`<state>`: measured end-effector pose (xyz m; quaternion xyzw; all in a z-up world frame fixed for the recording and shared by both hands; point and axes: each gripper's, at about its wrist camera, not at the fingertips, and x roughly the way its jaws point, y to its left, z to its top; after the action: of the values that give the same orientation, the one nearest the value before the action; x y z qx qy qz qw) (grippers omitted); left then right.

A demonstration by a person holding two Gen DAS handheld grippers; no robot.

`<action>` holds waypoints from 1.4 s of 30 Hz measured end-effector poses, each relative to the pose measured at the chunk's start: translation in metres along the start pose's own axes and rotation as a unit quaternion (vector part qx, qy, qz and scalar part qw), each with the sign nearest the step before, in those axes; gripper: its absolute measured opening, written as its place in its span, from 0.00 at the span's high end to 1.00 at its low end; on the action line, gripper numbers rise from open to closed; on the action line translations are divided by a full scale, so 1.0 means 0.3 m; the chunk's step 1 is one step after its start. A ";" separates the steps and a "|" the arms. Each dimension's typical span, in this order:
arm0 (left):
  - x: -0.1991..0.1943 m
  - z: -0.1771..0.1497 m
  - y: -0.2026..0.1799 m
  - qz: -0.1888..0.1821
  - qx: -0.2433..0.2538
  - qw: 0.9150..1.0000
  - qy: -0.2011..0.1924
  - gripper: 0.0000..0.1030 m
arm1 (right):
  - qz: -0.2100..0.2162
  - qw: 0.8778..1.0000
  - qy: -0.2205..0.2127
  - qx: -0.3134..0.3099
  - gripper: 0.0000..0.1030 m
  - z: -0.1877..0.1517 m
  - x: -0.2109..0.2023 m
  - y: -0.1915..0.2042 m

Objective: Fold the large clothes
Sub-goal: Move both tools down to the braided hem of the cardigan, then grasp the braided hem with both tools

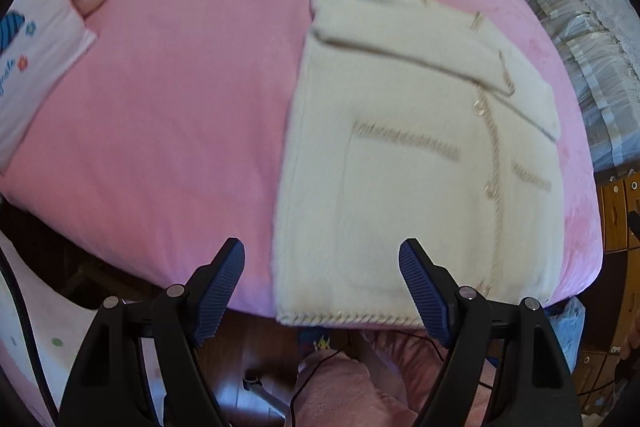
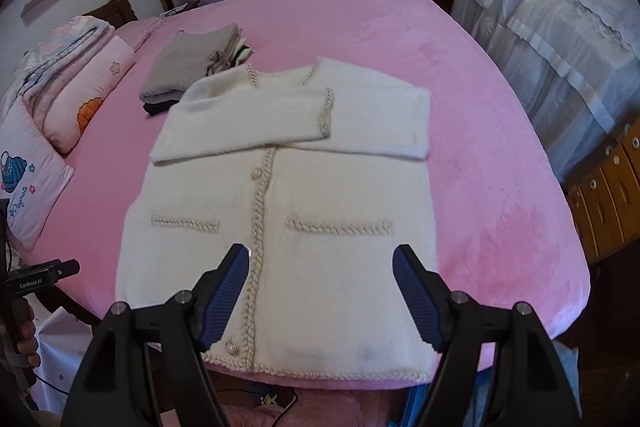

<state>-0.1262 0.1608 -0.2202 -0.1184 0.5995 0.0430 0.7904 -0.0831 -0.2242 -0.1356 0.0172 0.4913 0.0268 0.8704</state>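
The cardigan [image 2: 276, 211] lies on the bed [image 2: 480, 187], sleeves folded in, hem fold left; both claws, left claw [image 1: 322, 287] and right claw [image 2: 320, 291], released.

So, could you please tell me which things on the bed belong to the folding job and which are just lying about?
Part of the job:
- cream cardigan, sleeves folded across its chest
- left tool, open above its hem
- right tool, open above its hem

Just lying about:
- stack of folded clothes
- pillows
- pink sheet

Soft even daylight, faint shadows, slight motion blur, strong fisheye bending, dark vignetted corners
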 end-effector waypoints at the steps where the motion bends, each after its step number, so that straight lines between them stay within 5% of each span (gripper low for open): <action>1: 0.025 -0.018 0.017 0.002 -0.002 1.000 0.008 0.24 | -0.005 1.000 0.005 0.009 0.28 -0.028 0.009 -0.015; 18: 0.383 -0.216 0.132 -0.024 -0.016 0.998 0.061 0.24 | -0.024 0.990 0.081 0.117 0.29 -0.371 0.297 -0.377; 23: 0.426 -0.247 0.107 -0.037 -0.007 0.997 0.066 0.24 | -0.008 0.987 0.104 0.123 0.42 -0.428 0.363 -0.420; 37: 0.496 -0.271 0.100 -0.046 -0.011 0.997 0.063 0.22 | -0.009 0.985 0.138 0.107 0.54 -0.444 0.495 -0.417; 42: 0.494 -0.284 0.093 -0.045 -0.009 0.997 0.066 0.27 | 0.005 0.983 0.147 0.108 0.71 -0.441 0.525 -0.412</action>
<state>-0.1706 0.1565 -0.3875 -0.1554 0.6442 0.0050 0.7489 -0.1115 -0.3369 -0.3454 0.1095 0.6142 -0.0193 0.7813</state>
